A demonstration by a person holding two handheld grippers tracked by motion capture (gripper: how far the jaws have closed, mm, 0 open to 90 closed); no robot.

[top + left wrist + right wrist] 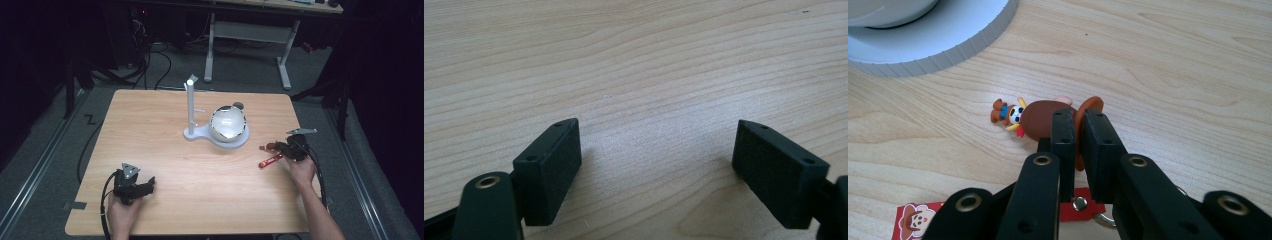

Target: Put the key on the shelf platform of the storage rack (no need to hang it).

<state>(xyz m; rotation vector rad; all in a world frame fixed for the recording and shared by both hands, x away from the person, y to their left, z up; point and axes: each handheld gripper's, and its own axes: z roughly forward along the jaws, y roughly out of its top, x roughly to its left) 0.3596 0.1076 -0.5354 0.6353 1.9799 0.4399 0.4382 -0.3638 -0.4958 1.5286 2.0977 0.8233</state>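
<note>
A small brown cowboy-hat figure on a keychain lies on the wooden table, its red strap trailing toward the person. My right gripper is shut on the figure's orange hat brim; in the high view that gripper sits at the table's right side. A red printed tag shows beside its jaws. My left gripper rests near the front left of the table. Its jaws stand wide open over bare wood.
A white stand with an upright pole and a short peg is at the table's middle. A shiny metal bowl sits on its round base, just beyond the figure. Desk legs and cables lie behind the table.
</note>
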